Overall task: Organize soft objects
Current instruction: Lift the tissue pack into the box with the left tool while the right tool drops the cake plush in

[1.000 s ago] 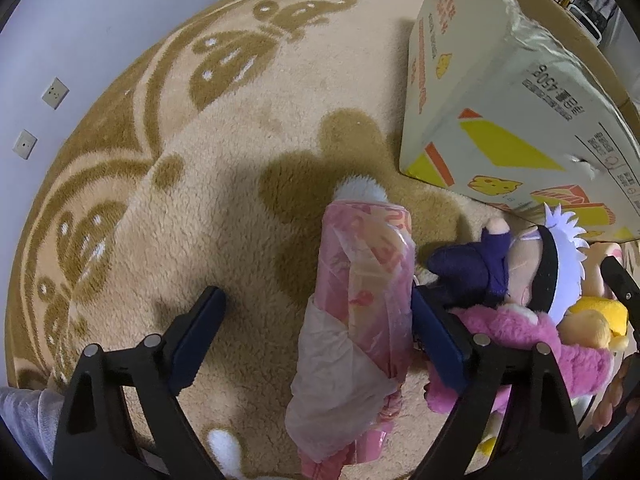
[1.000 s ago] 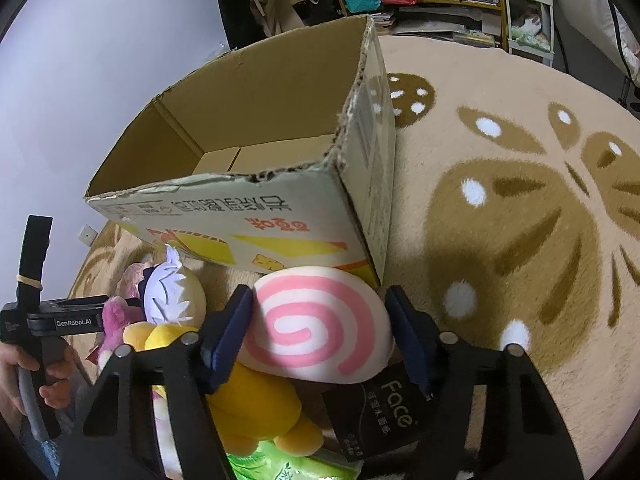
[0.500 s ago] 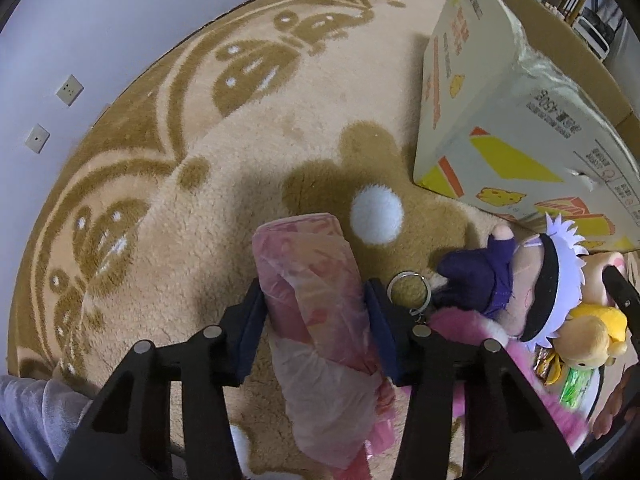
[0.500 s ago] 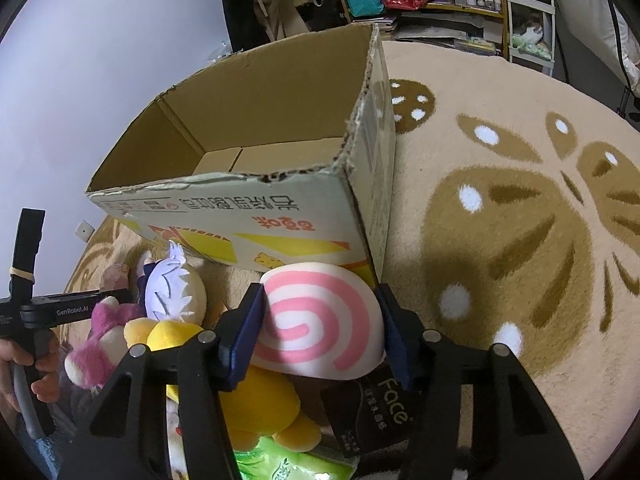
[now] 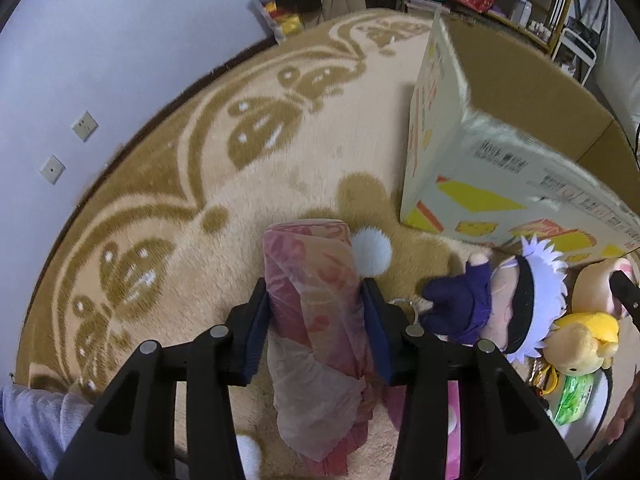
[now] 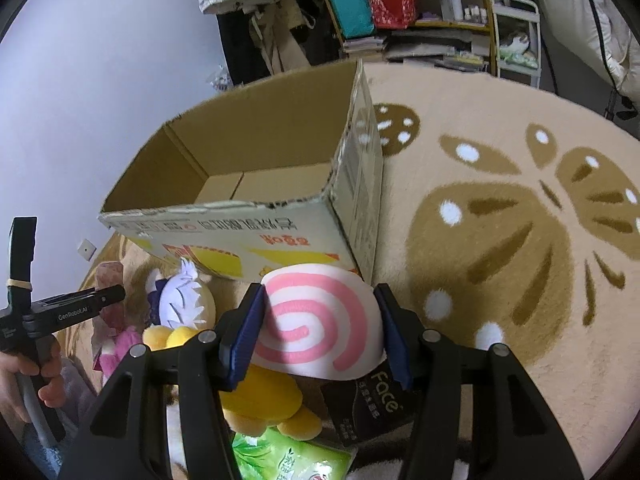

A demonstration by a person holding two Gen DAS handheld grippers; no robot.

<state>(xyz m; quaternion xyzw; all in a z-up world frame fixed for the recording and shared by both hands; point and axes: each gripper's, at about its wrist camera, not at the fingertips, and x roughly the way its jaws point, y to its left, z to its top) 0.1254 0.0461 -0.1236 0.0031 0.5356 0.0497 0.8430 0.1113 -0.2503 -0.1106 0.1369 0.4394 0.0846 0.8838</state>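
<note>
Pink plastic-wrapped roll (image 5: 316, 312), centre of the left view, is pinched by my left gripper (image 5: 316, 332); its loose wrap may slip. My right gripper (image 6: 320, 328) squeezes the swirl cushion (image 6: 320, 320) at lower centre; it could catch the cardboard box (image 6: 248, 236) wall above.

A big soft rug (image 6: 500, 168) with brown butterfly shapes is covering the floor. An open cardboard box (image 6: 280, 236) is sitting on it. Beside the box, a doll (image 5: 516, 304), a yellow plush toy (image 6: 260, 396) and a black packet (image 6: 372, 408) are lying on the rug.
</note>
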